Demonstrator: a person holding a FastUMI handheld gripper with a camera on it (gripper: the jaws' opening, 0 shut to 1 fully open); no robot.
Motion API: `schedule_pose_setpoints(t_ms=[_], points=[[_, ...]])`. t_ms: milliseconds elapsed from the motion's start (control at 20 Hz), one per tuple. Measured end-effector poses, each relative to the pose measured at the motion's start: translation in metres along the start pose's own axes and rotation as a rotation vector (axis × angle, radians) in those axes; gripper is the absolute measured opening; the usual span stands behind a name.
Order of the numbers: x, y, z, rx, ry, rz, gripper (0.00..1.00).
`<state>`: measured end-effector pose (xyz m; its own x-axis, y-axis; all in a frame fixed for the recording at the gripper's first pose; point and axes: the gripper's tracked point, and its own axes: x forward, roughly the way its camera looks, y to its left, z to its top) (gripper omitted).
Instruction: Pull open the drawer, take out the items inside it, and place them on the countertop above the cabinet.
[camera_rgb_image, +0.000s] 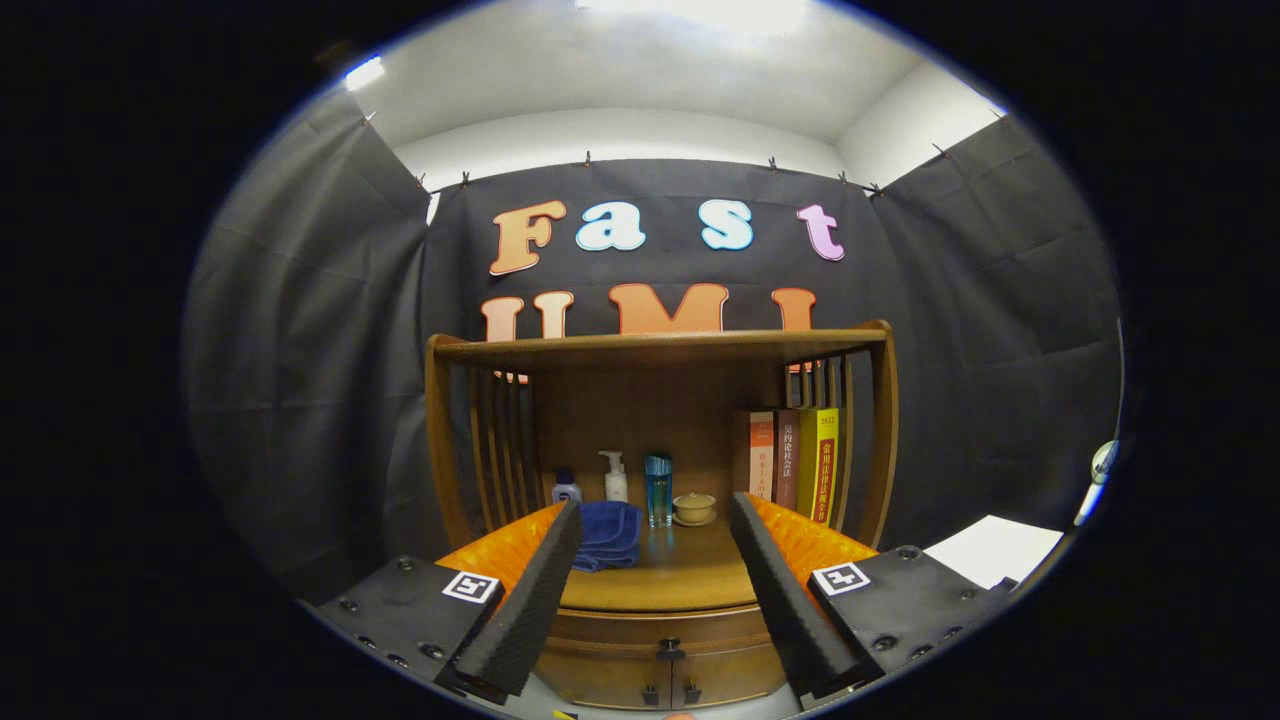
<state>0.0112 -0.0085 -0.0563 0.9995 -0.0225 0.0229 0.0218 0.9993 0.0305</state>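
Gripper (655, 590) fingers spread wide, nothing between them, low center of frame. Just ahead and below: closed drawer (660, 640) with a small dark knob (669, 650); its contents can't be seen. Above it the wooden countertop (670, 580) inside an open shelf cabinet (660, 350). On it, center frame: blue cloth (610, 535), small bottle (566, 489), pump bottle (615, 478), blue glass (658, 487), small cup on saucer (694, 508). Books (795, 465) stand upright at right.

Gripper-mounted view, facing cabinet (655, 470) front, near countertop (670, 580) height
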Motion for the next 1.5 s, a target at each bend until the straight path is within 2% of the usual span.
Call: schedule_pose_setpoints(t_ms=[300,850,1150,1350,1450,1500], points=[[0.019,-0.004,-0.072,-0.007,0.015,0.008,0.98],[0.043,-0.013,-0.255,0.017,0.187,0.005,0.98],[0.053,-0.031,-0.317,0.034,0.255,-0.011,0.98],[0.060,-0.037,-0.362,0.029,0.328,-0.001,0.90],[0.063,-0.036,-0.378,0.036,0.359,0.004,0.83],[0.064,-0.035,-0.387,0.039,0.378,0.008,0.75]])
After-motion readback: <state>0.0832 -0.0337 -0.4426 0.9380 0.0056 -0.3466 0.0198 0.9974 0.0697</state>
